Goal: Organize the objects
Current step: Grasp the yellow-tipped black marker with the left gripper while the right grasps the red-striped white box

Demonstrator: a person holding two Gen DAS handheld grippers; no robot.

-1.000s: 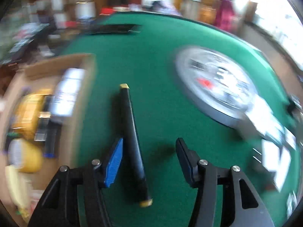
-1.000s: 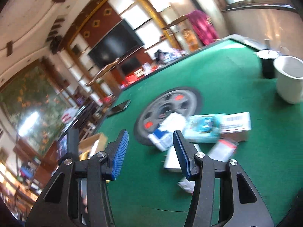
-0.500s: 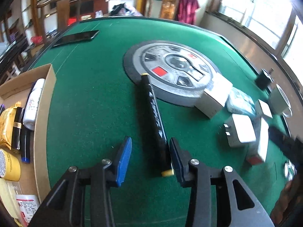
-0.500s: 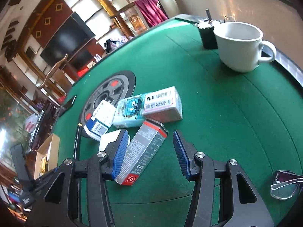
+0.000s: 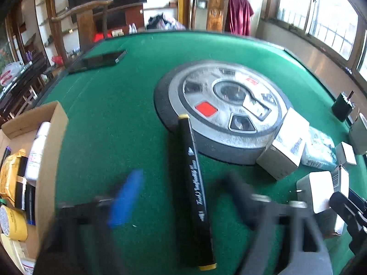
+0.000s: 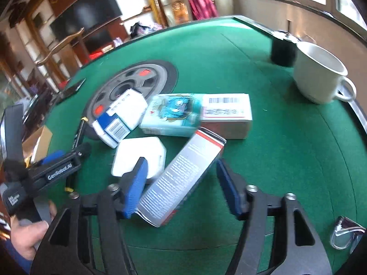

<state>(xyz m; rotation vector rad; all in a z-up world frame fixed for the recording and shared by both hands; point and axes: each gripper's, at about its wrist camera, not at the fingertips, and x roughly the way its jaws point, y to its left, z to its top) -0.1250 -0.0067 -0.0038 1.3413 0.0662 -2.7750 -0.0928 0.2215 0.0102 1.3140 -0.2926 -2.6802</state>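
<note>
The green tabletop (image 5: 114, 119) carried everything you worked on, with a round grey centre panel (image 5: 224, 112) set into its middle. At its left edge sat your cardboard box (image 5: 55, 123), already holding a white bottle, yellow packets and rolls of tape. Near your right side stood a white mug (image 6: 318, 73).

Your right hand-held gripper (image 6: 181, 183) hovered over the grey carton with the red end (image 6: 183, 178); its jaws were opening, the carton lying between them, and the pads seemed to stand just clear of its sides. Behind it lay a white charger (image 6: 140, 153), a blue-printed tissue pack (image 6: 172, 112) and a barcode box (image 6: 227, 114).

Your left hand-held gripper (image 5: 181, 197) was badly blurred, so I can only say its jaws looked part open around the black marker with yellow ends (image 5: 195, 188), which lay flat on the tabletop, its far tip touching the panel's rim.
</note>
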